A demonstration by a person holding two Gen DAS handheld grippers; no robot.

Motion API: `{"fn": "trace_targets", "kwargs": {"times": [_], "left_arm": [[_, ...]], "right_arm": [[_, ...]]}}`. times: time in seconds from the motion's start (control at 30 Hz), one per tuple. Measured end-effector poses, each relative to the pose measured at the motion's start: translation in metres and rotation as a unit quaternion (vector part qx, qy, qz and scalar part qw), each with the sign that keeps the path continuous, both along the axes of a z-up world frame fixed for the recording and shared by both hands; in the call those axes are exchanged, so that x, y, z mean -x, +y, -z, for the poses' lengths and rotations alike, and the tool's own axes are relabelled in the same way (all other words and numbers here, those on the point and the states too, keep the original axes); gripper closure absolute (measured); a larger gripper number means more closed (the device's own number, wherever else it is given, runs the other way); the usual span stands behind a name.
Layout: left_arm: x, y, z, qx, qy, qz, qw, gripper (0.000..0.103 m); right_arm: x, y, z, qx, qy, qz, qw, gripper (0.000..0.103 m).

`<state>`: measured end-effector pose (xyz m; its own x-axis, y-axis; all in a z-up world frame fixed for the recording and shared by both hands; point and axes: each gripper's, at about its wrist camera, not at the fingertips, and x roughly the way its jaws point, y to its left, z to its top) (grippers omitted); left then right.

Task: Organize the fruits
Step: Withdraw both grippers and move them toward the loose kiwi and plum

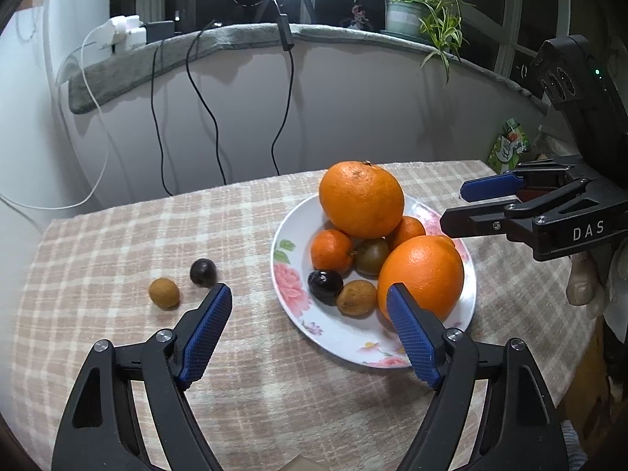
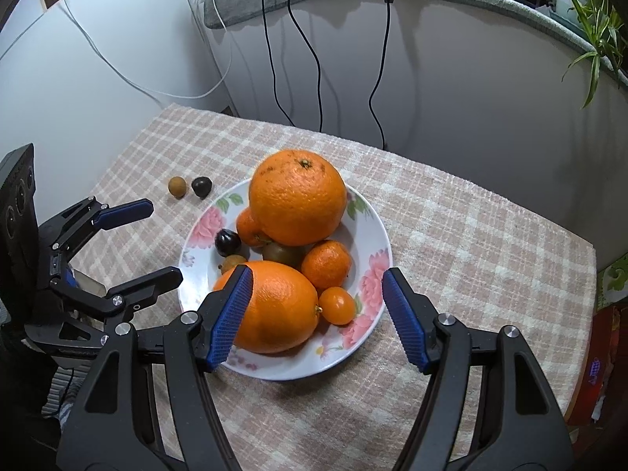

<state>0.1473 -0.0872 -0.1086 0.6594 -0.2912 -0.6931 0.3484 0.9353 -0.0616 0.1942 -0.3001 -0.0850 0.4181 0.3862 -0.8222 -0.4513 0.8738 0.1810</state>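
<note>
A white floral plate (image 1: 290,294) (image 2: 369,243) on the checked cloth holds two big oranges (image 1: 361,198) (image 2: 298,196), small tangerines (image 1: 331,250), a green-brown fruit (image 1: 372,256), a dark plum (image 1: 324,282) and a brown longan (image 1: 355,297). A small orange kumquat (image 2: 337,305) lies near the plate's front in the right wrist view. A loose longan (image 1: 164,293) (image 2: 177,186) and a loose dark plum (image 1: 203,272) (image 2: 201,186) lie on the cloth left of the plate. My left gripper (image 1: 310,298) (image 2: 161,239) is open and empty above the plate's left edge. My right gripper (image 2: 316,278) (image 1: 455,206) is open and empty over the plate's near side.
The checked tablecloth (image 1: 157,235) covers a small table against a white wall with hanging cables (image 1: 204,98). A padded sill (image 1: 219,39) carries a potted plant (image 1: 408,15). A green packet (image 1: 508,145) lies at the far right table edge.
</note>
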Motion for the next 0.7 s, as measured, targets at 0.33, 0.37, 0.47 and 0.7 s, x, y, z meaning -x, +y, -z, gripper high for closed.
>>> {"fn": "trace_targets", "kwargs": {"times": [0.33, 0.37, 0.47, 0.7], "left_arm": [[0.003, 0.011, -0.009, 0.002, -0.017, -0.004, 0.9998, 0.022], [0.002, 0.013, -0.01, 0.002, -0.017, -0.005, 0.9998, 0.022], [0.001, 0.018, -0.01, 0.002, -0.019, -0.008, 0.9998, 0.022], [-0.003, 0.033, -0.008, 0.001, -0.02, -0.016, 0.9997, 0.022]], "right_arm": [[-0.002, 0.017, -0.013, -0.018, -0.023, -0.014, 0.999, 0.032], [-0.003, 0.02, -0.015, -0.019, -0.027, -0.017, 0.999, 0.032], [-0.005, 0.028, -0.019, -0.019, -0.035, -0.025, 0.999, 0.032], [-0.012, 0.05, -0.024, -0.004, -0.044, -0.046, 0.998, 0.032]]}}
